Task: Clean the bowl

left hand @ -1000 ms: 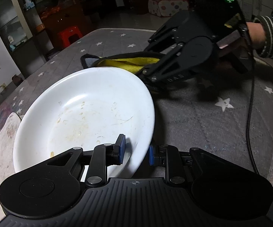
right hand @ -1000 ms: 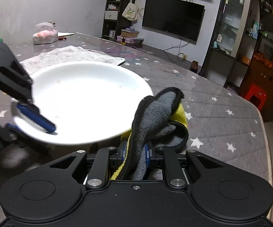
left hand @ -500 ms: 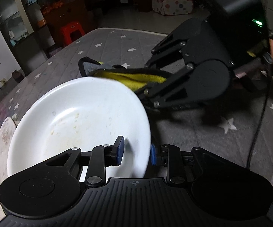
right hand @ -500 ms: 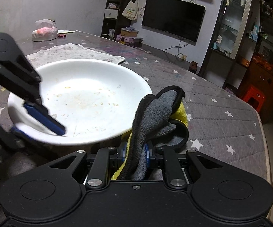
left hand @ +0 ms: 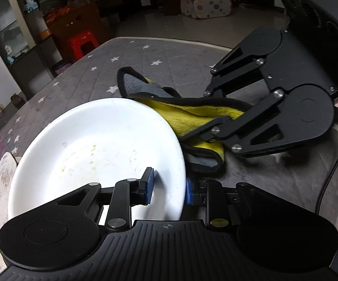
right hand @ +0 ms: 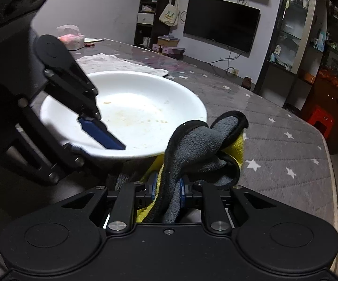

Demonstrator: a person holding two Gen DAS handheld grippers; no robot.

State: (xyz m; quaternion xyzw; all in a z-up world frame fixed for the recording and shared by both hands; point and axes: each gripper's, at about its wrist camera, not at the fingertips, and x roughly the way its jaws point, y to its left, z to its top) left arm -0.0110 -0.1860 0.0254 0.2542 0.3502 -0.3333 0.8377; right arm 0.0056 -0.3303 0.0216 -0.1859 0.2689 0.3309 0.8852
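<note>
A white shallow bowl (left hand: 98, 145) with dried yellowish food specks is tilted up off the grey star-print table. My left gripper (left hand: 169, 188) is closing its jaws on the bowl's near rim, one blue pad inside and one outside. In the right wrist view the bowl (right hand: 141, 103) and the left gripper (right hand: 91, 140) sit at the left. My right gripper (right hand: 168, 187) is shut on a grey and yellow cloth (right hand: 204, 140) with black edging. From the left wrist view, the right gripper (left hand: 192, 119) carries the cloth (left hand: 145, 89) just beyond the bowl's far right rim.
A pale patterned mat (right hand: 122, 63) lies on the table behind the bowl, with a tissue packet (right hand: 69, 36) farther back. A black cable (left hand: 332, 175) trails over the table's right side. A red stool (left hand: 82, 42) stands on the floor past the table edge.
The bowl has tipped up more steeply in the left gripper. The right gripper has moved in with the cloth, which now reaches the bowl's rim.
</note>
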